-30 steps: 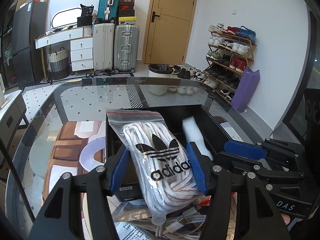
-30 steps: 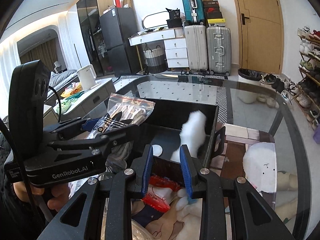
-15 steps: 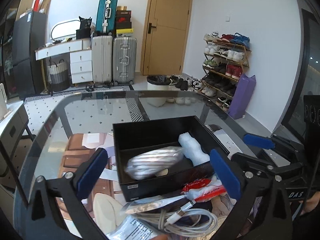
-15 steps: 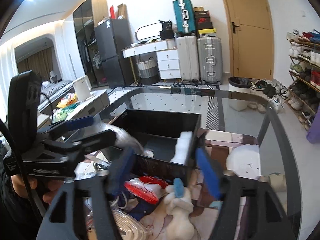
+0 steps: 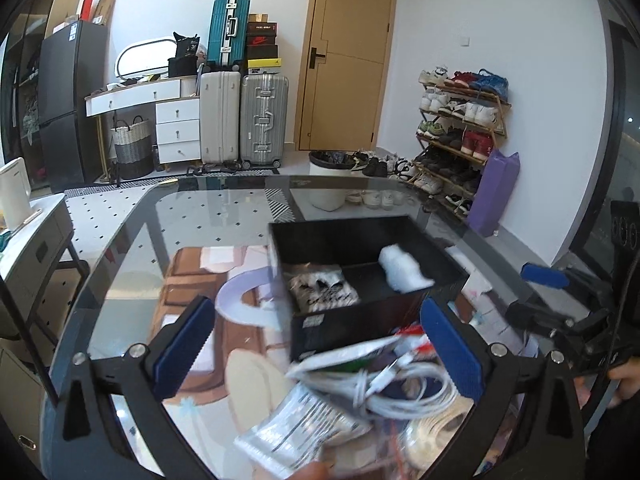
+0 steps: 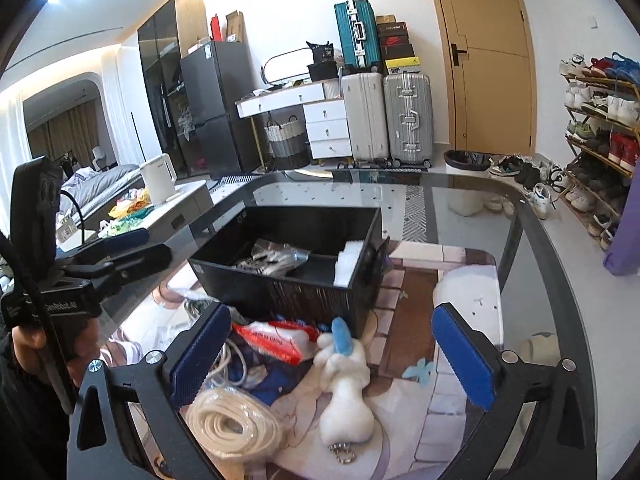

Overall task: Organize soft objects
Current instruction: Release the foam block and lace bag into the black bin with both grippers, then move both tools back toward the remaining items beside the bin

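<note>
A black box point(image 5: 360, 320) point(image 6: 280, 284) stands on the glass table. In it lie the clear bag of white laces point(image 5: 322, 292) point(image 6: 272, 258) at its left and a white foam piece point(image 5: 402, 268) point(image 6: 348, 264) at its right. My left gripper point(image 5: 316, 344) is open and empty, above a heap with a white cable point(image 5: 400, 392) and foil packets point(image 5: 304, 432). My right gripper point(image 6: 332, 356) is open and empty, over a white plush toy point(image 6: 344, 384), a red-white packet point(image 6: 276, 338) and a coil of cream cord point(image 6: 236, 424).
The glass table point(image 5: 192, 224) shows a patterned mat underneath. The left gripper body point(image 6: 60, 276) shows at the left of the right wrist view; the right gripper body point(image 5: 568, 312) shows at the right of the left wrist view.
My left gripper let go of the bag of laces, which now lies in the box. Both grippers opened wide and pulled back toward the heap in front of the box.
</note>
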